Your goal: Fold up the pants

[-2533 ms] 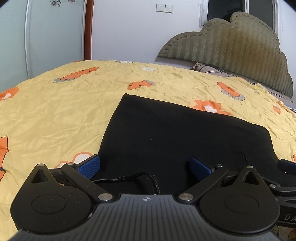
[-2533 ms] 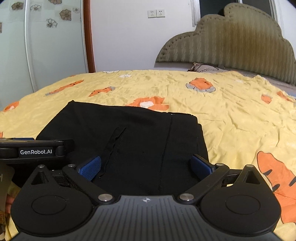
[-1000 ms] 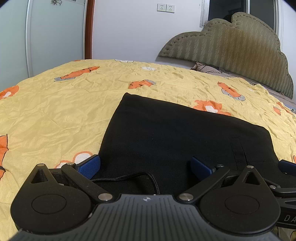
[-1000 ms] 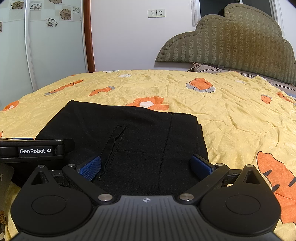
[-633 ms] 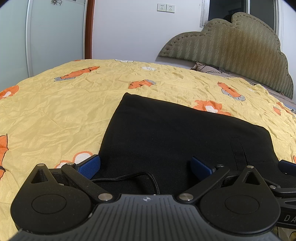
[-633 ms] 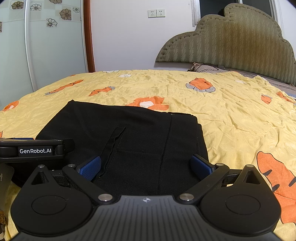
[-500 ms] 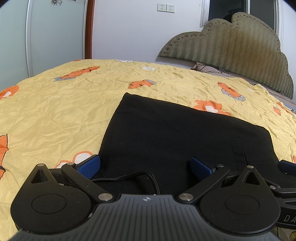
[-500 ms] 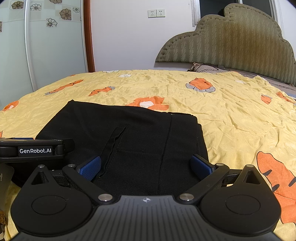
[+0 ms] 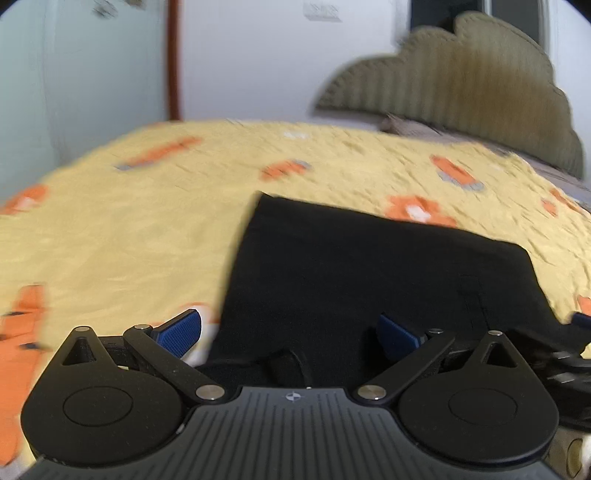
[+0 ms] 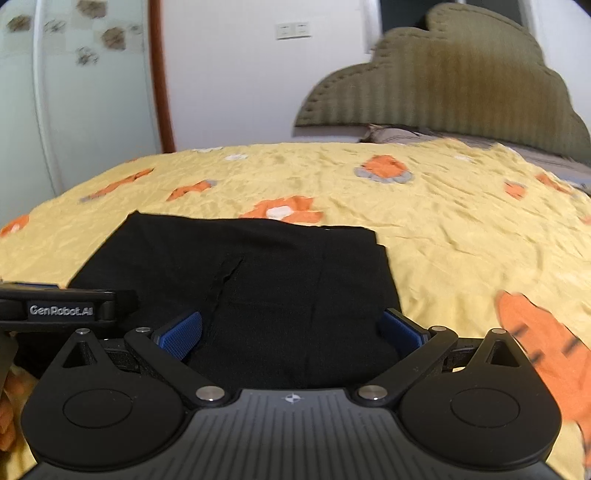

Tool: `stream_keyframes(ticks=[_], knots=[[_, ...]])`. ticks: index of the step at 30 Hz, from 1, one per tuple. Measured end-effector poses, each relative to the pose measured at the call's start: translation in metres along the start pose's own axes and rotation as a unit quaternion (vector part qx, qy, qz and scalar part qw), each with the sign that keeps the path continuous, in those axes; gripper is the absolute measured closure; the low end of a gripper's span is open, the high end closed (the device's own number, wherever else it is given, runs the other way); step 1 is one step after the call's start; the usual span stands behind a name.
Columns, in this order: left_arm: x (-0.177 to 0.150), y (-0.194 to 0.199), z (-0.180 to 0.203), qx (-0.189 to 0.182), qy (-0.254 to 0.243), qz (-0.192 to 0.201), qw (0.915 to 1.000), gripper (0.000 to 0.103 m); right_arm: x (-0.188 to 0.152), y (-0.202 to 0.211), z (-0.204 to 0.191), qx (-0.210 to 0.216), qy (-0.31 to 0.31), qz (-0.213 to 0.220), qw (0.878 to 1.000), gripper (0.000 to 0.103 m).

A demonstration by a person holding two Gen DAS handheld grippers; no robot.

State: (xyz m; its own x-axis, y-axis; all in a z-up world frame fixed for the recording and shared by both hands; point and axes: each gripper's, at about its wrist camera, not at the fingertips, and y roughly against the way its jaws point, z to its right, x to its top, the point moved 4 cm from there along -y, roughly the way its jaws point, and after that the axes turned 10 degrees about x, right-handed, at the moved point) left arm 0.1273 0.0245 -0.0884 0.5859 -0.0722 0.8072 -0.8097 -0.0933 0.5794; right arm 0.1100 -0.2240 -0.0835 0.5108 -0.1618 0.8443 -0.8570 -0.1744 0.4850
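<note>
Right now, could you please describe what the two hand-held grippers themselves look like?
Both match: the left hand-held gripper and right hand-held gripper have matte black bodies with a ribbed centre plate, two round discs, silver pivot pins and blue textured finger pads. The right view shows white "GenRobot.AI" lettering on the left one's side.

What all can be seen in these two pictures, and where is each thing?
pants: one, black, folded flat on the bedspread, near edge between both jaws
bedspread: one, yellow with orange prints, covering the bed
headboard: one, olive, far right
pillow: one, grey, below the headboard
sockets: two, white, on the wall
wardrobe door: one, pale, flower motifs, left
left gripper: black, blue pads, open
right gripper: black, blue pads, open
</note>
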Motion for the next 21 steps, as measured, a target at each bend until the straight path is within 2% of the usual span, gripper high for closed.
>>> stream_keyframes(ticks=[2,4,7,8,10,13,16,17,19,21], knots=[[-0.005,0.017,-0.005,0.022,-0.002,0.016,0.9996,0.000,0.000,0.023,-0.007,-0.004,-0.005,0.025,1.000,0.000],[-0.010,0.028,-0.004,0.030,-0.019,0.015,0.9993,0.000,-0.003,0.043,-0.016,-0.002,-0.004,0.042,0.999,0.000],[-0.014,0.039,0.002,0.021,-0.055,0.002,0.9983,0.000,-0.008,0.059,-0.030,0.003,0.009,0.039,0.999,0.000],[-0.015,0.043,0.004,0.013,-0.057,-0.001,0.9983,0.000,-0.009,0.062,-0.033,-0.002,0.008,0.035,0.999,0.000],[-0.016,0.049,0.007,0.019,-0.061,-0.004,0.9980,0.000,-0.010,0.065,-0.037,-0.007,0.007,0.031,0.999,0.000],[-0.017,0.050,0.012,0.059,-0.085,-0.002,0.9946,0.000,-0.010,0.069,-0.041,-0.020,0.023,0.045,0.999,0.000],[-0.017,0.054,0.016,0.109,-0.119,0.014,0.9868,0.000,-0.008,0.065,-0.041,-0.030,0.034,0.041,0.998,0.000],[-0.016,0.055,0.016,0.113,-0.121,0.018,0.9861,0.000,-0.009,0.064,-0.041,-0.027,0.032,0.040,0.998,0.000],[-0.015,0.056,0.014,0.087,-0.105,0.019,0.9905,0.000,-0.010,0.065,-0.041,-0.022,0.028,0.041,0.999,0.000],[-0.014,0.054,0.009,0.040,-0.074,0.001,0.9965,0.000,-0.011,0.065,-0.041,-0.024,0.031,0.039,0.998,0.000]])
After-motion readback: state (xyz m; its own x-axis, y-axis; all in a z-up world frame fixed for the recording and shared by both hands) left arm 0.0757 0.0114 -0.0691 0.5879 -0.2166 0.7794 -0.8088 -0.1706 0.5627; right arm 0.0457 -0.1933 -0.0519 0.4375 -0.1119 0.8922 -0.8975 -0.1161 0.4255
